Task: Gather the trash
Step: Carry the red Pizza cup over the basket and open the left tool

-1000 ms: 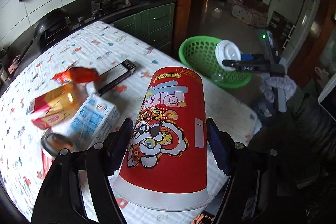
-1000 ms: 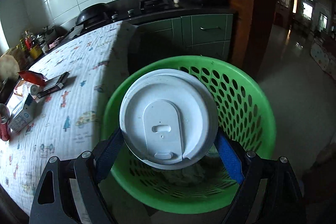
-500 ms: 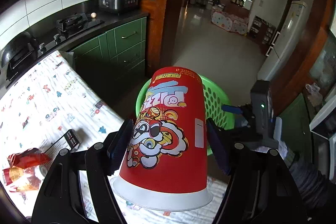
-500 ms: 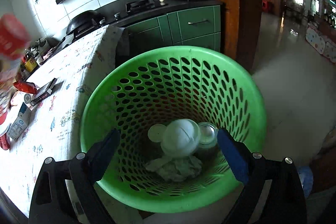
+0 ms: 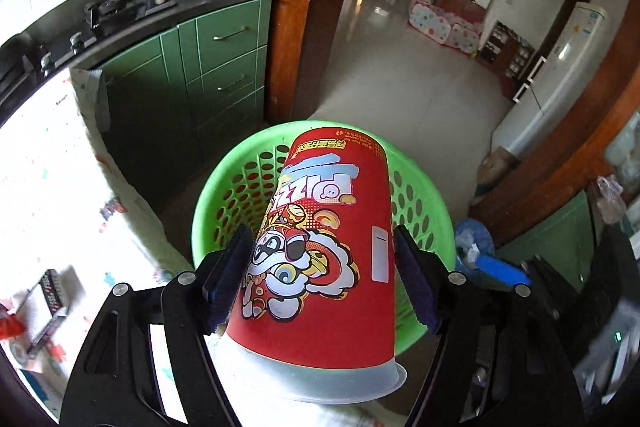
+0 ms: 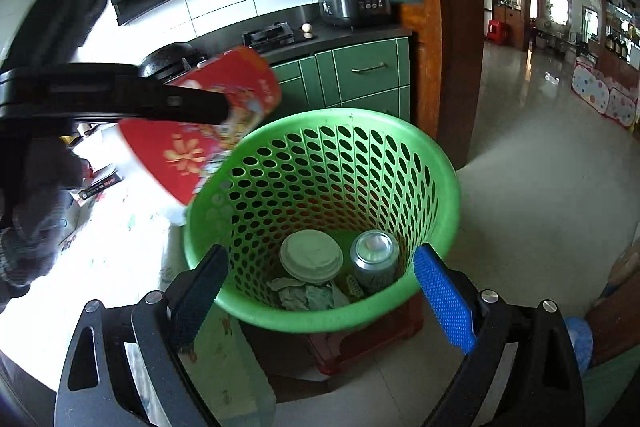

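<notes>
Cup point(image 5: 324, 251), red, printed with a cartoon figure, held mouth toward the camera in the left wrist view. We see the left gripper point(image 5: 324, 279) with its dark pads against both sides of the cup; the jaws are easing apart, yet the pads look to be pressing the cup. Behind the cup stands the green basket point(image 5: 224, 195), its rim showing on either side, with the cup's far end over its opening. Left of the basket lies the patterned tablecloth point(image 5: 48, 187), with a dark flat box point(image 5: 52, 287) near its lower edge. Beyond the basket stand green cabinets point(image 5: 224, 67).

Right wrist view: we count the right gripper point(image 6: 320, 291) with jaws spread wide and nothing between the pads, the near rim of the basket point(image 6: 400, 155) lying between them. Inside the basket, at the bottom: a white lid point(image 6: 311, 255), a can point(image 6: 374, 255) just right of the lid, and crumpled paper point(image 6: 308, 297) nearer the camera. The cup point(image 6: 208, 123) is tilted above the basket's left rim, in the left gripper point(image 6: 192, 107), which reaches in from the left.
</notes>
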Tool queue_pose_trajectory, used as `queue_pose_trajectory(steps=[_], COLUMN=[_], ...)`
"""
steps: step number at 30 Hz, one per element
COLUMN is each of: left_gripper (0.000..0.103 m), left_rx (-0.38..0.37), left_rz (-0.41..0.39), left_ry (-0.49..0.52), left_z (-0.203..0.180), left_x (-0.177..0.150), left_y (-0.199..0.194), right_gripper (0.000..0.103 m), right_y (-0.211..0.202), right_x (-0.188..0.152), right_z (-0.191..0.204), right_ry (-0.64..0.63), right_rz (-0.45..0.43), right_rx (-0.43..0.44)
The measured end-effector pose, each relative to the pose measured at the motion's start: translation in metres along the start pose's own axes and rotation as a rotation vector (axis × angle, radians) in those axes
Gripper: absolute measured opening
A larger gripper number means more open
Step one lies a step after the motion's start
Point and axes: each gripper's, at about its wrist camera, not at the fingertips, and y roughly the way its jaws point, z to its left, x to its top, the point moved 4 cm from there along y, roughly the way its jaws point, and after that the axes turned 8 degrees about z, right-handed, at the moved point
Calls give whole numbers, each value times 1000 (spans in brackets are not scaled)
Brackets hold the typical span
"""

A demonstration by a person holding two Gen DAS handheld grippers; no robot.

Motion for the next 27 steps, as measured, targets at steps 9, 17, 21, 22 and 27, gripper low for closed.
queue_pose_trajectory(steps=[9, 17, 21, 22, 27], left_gripper=[81, 81, 81, 81, 81], left_rx=[-4, 62, 97, 115, 221], left_rz=[-39, -155, -199, -208, -246], left_ry=[22, 16, -17, -24, -72], left_z=[-9, 7, 27, 34, 71], left_x=[-14, -59, -92, -99, -141], left_y=[-16, -86, -122, -131, -172], right_gripper=[91, 91, 91, 91, 91], right_y=[-15, -31, -31, -30, -24], right_x=[-8, -5, -2, -1, 2], right_z=[4, 42, 76, 85, 136], right_ry=[1, -76, -131, -143, -219], right_rz=[-16, -46, -39, -33, -10], right_rx=[7, 55, 108, 124, 182])
